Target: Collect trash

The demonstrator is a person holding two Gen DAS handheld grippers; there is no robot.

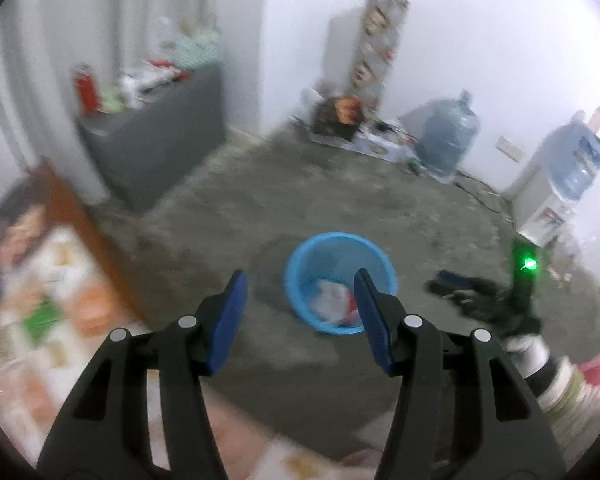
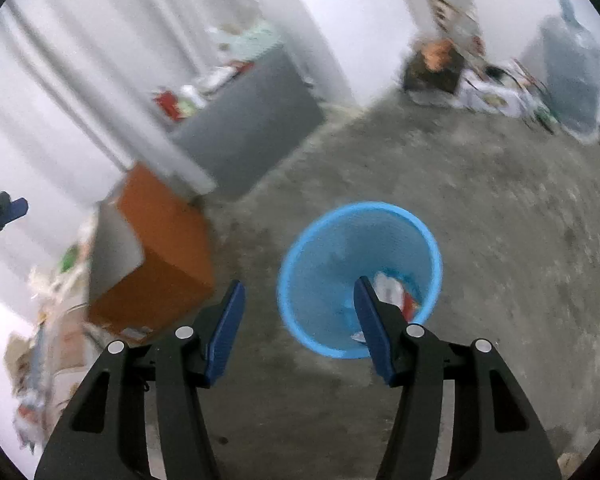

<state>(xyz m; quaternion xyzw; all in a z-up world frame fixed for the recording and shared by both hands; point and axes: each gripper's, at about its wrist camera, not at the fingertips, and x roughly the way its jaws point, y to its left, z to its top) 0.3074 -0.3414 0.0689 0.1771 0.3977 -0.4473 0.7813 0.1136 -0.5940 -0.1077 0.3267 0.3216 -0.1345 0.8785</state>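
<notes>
Grey concrete floor (image 1: pixel 300 184) is filling both views, badly motion-blurred. Round blue plastic waste bin (image 2: pixel 320 248) is standing on it, ahead of and below both tools, already holding crumpled white and red wrappers (image 1: pixel 334 300). Left gripper (image 1: pixel 300 286) and right gripper (image 2: pixel 298 294) are both gaping, blue pads apart, nothing between them. Reads as the drop just done, hands empty. Next move, I'd judge: turning toward the cluttered patterned surface (image 1: pixel 40 280) at left, picking another scrap; blur is hiding which.

Blurred clutter (image 1: pixel 40 280), bin trash (image 1: pixel 332 300) indistinct
</notes>
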